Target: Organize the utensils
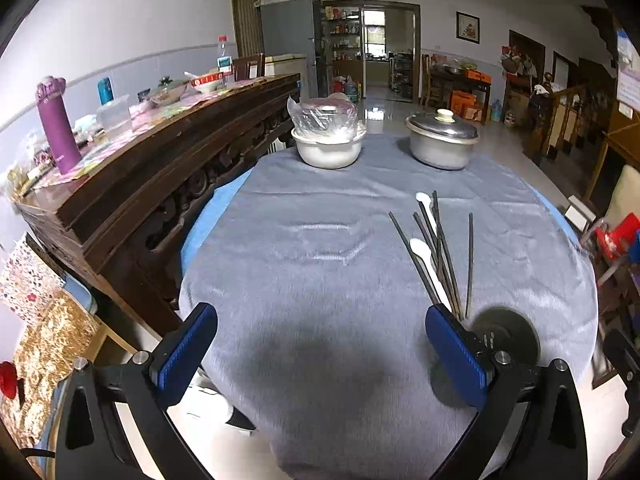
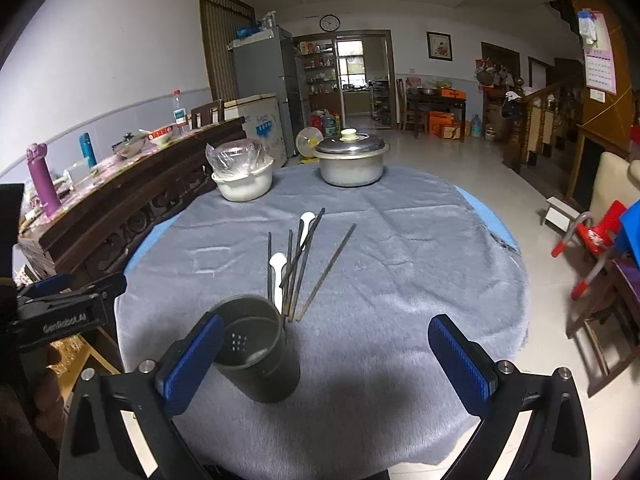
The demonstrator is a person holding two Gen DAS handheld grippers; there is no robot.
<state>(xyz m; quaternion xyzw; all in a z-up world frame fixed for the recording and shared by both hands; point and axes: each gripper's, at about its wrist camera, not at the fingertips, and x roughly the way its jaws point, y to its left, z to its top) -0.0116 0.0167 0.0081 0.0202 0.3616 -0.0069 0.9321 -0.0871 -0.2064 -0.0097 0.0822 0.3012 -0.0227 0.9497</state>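
Observation:
Several dark chopsticks [image 1: 442, 256] [image 2: 298, 264] and two white spoons [image 1: 423, 252] [image 2: 277, 264] lie loose on the grey tablecloth [image 1: 320, 280] [image 2: 400, 260]. A dark cylindrical utensil holder [image 2: 256, 346] stands empty just in front of them; in the left wrist view its rim [image 1: 504, 332] shows behind my right-hand finger. My left gripper [image 1: 320, 344] is open and empty, left of the holder. My right gripper [image 2: 326, 354] is open and empty, its left finger beside the holder.
A white basin with a plastic-covered bowl [image 1: 326, 142] [image 2: 242, 180] and a lidded metal pot [image 1: 442, 140] [image 2: 352, 160] stand at the far edge. A dark wooden sideboard [image 1: 160, 168] [image 2: 120, 200] runs along the left. A red chair [image 2: 592, 248] stands at right.

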